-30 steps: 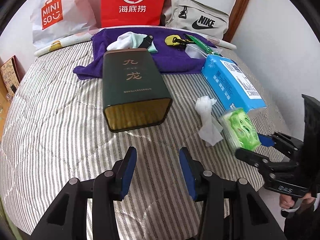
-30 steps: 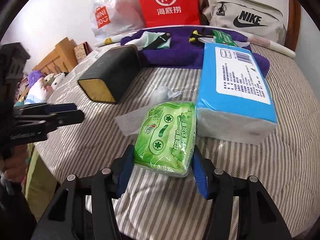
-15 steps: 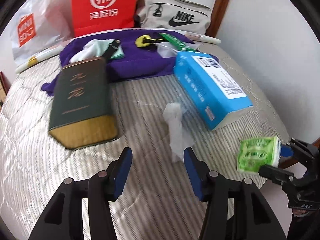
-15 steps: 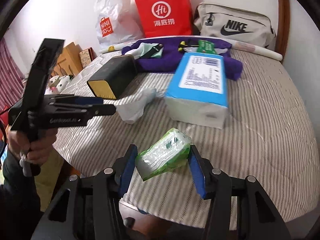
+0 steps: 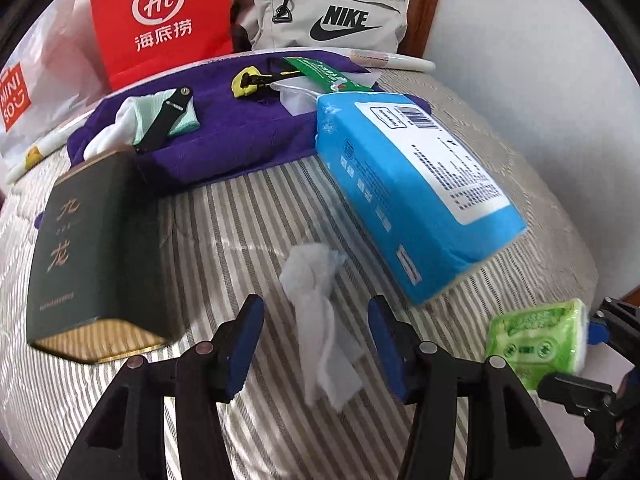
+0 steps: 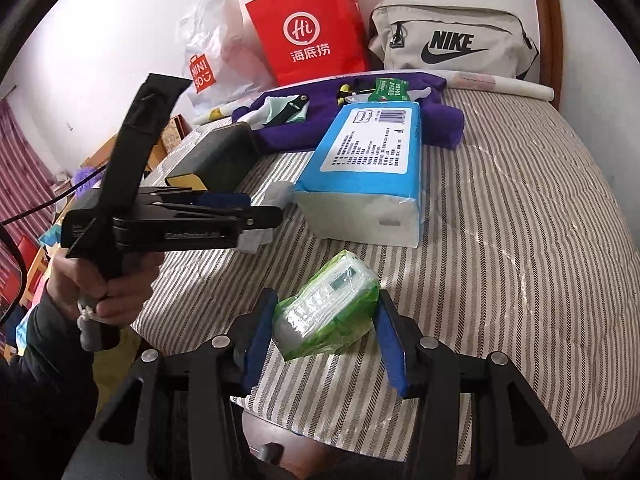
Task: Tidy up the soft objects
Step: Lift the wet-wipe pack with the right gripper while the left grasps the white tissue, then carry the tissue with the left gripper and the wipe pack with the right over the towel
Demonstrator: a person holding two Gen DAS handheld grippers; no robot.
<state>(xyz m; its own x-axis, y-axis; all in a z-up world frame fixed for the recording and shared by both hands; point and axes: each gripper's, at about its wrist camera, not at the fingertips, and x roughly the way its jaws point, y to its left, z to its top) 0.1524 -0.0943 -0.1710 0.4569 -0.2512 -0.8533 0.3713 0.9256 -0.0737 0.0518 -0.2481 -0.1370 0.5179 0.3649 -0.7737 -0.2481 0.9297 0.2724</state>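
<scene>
The right hand-held gripper (image 6: 326, 340) pinches a green tissue pack (image 6: 326, 308) between its blue pads, and its jaws have just been closing on it. The pack is tilted, one clear-wrapped end toward the camera, and is held above the near edge of the bed (image 6: 520, 240) with its striped cover.

The left hand-held gripper (image 5: 316, 344) has its jaws spread, having just been opening, with nothing pressed between the pads. A crumpled white tissue (image 5: 320, 312) lies on the bed in the gap between the fingers; whether either pad touches it is hard to tell, since the picture is blurred there. In the right wrist view a hand (image 6: 100, 284) in a dark sleeve grips this gripper's handle.

Just beyond the tissue lies a blue tissue package (image 5: 400, 200), its far end resting on a purple towel (image 5: 240, 136). A dark green box (image 5: 92, 248) lies at the left. On the towel are a white and mint cloth (image 5: 140, 120), a yellow and black item (image 5: 248, 82) and a green packet (image 5: 324, 74). A red paper bag (image 5: 160, 20), a Miniso bag (image 5: 36, 80) and a grey Nike bag (image 5: 328, 20) stand against the wall.
</scene>
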